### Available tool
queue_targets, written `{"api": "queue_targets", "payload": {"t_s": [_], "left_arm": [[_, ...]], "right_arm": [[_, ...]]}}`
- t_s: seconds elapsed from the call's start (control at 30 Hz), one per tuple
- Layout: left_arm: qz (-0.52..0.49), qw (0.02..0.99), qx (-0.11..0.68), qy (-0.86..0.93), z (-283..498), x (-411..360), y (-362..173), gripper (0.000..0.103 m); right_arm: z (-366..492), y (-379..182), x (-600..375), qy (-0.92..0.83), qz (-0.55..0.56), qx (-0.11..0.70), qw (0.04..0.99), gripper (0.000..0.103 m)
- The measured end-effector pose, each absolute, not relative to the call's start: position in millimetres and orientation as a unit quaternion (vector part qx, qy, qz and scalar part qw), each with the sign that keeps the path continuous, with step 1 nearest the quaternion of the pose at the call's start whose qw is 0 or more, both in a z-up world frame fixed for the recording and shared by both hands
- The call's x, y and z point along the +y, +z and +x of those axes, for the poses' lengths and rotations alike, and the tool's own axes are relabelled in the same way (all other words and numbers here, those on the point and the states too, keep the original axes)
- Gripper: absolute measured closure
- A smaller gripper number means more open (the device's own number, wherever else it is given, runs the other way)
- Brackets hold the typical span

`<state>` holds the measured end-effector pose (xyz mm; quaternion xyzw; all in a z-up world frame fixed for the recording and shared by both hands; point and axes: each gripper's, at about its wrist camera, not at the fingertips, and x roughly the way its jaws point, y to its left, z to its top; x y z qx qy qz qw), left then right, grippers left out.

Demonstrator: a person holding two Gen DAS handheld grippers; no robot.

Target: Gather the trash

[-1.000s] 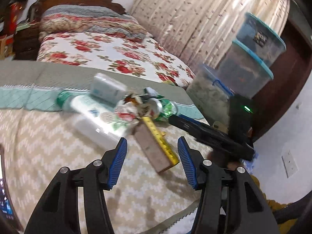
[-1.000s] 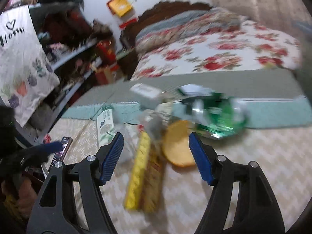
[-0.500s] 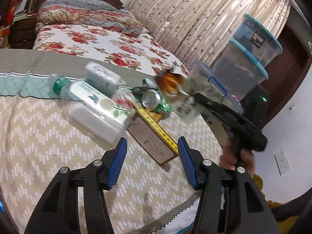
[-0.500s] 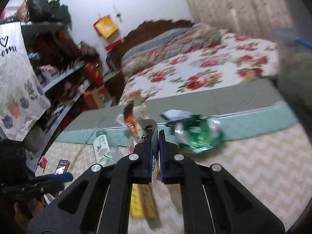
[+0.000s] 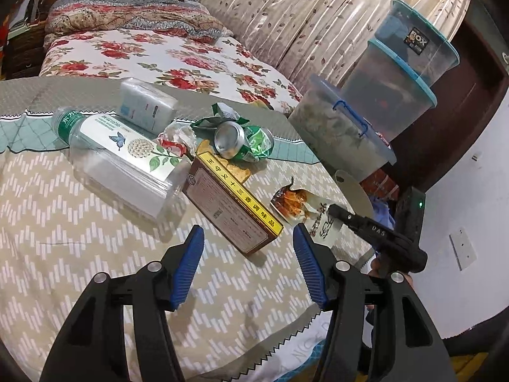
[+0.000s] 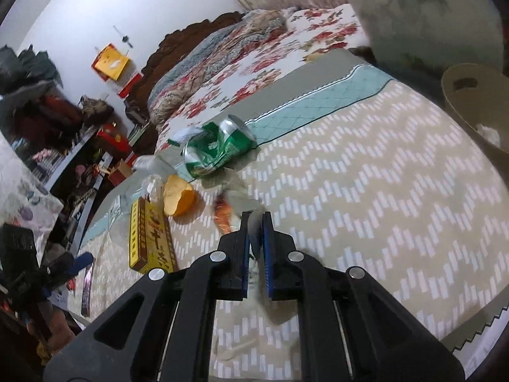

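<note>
Right claw point(image 6: 254, 219): its two blue jaws are pinched tight on a snack wrapper point(image 5: 302, 207), held just above the zigzag bed cover point(image 5: 63, 254).
Left claw point(image 5: 248, 238): jaws are opening wider, with nothing between them, pointing at the long box point(image 5: 232, 203).
Writing on the wrapper: big black Chinese letters, too bent to read.
Writing on the long box: yellow strip with Chinese letters.
Bottle point(image 5: 117, 156): one, clear plastic, lying down, green cap, butterfly and flower on its label.
Cans point(image 5: 241, 141): one, green, crushed, touching the long box's far end.
Tissue pack point(image 5: 146, 105): one, white.
Storage tubs point(image 5: 410, 51): three stacked, top sticker says "BOX".
Bin point(image 6: 477, 102): one, beige, beside the bed.
</note>
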<state>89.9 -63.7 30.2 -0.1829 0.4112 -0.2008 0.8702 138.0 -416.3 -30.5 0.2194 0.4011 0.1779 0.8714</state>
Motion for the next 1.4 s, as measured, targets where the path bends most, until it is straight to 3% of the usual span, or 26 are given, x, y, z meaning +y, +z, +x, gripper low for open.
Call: {"api": "queue_targets", "payload": {"t_s": [0.07, 0.13, 0.17, 0.2, 0.23, 0.27, 0.33, 0.5, 0.77, 1.0, 1.27, 1.33, 1.4], "left_arm": [[-0.179, 0.872, 0.411, -0.199, 89.0, -63.0, 29.7, 0.047], [-0.178, 0.872, 0.410, -0.196, 89.2, -60.0, 28.6, 0.045], [-0.180, 0.872, 0.410, -0.196, 89.3, -58.3, 28.2, 0.045], [-0.184, 0.872, 0.411, -0.195, 89.6, -56.1, 27.1, 0.045], [-0.187, 0.871, 0.411, -0.194, 89.5, -53.8, 25.5, 0.044], [-0.189, 0.870, 0.412, -0.193, 89.9, -51.7, 24.3, 0.044], [-0.193, 0.869, 0.414, -0.190, 90.6, -46.8, 21.8, 0.044], [-0.202, 0.868, 0.414, -0.186, 91.0, -37.6, 17.5, 0.044], [-0.213, 0.866, 0.415, -0.180, 88.8, -25.8, 12.7, 0.044], [-0.223, 0.865, 0.414, -0.175, 83.2, -14.9, 8.0, 0.044], [-0.238, 0.863, 0.411, -0.173, 77.7, -1.8, 3.9, 0.044], [-0.241, 0.865, 0.406, -0.170, 74.3, 4.7, 4.2, 0.044], [-0.245, 0.869, 0.398, -0.164, 69.3, 12.2, 6.3, 0.044]], "right_arm": [[137.4, -28.7, -417.8, 0.180, 0.218, 0.397, 0.873, 0.091], [137.1, -25.9, -415.9, 0.180, 0.212, 0.393, 0.877, 0.083], [138.0, -23.7, -414.9, 0.178, 0.209, 0.391, 0.879, 0.067], [137.4, -21.6, -413.6, 0.175, 0.208, 0.386, 0.882, 0.035], [135.3, -17.5, -411.9, 0.169, 0.206, 0.370, 0.890, 0.024], [131.8, -13.6, -411.5, 0.162, 0.203, 0.356, 0.898, 0.023], [128.4, -3.3, -407.1, 0.146, 0.184, 0.337, 0.912, 0.025], [125.1, 15.2, -381.9, 0.174, 0.134, 0.316, 0.923, 0.044], [122.7, -0.7, -307.8, 0.269, 0.066, 0.358, 0.891, 0.048], [119.5, -17.9, -281.2, 0.293, 0.043, 0.392, 0.871, 0.047], [116.3, 9.5, -257.7, 0.309, 0.010, 0.353, 0.883, 0.046], [119.5, 16.2, -240.4, 0.326, -0.016, 0.350, 0.878, 0.041], [122.2, 18.7, -215.3, 0.344, -0.060, 0.339, 0.873, 0.029]]}}
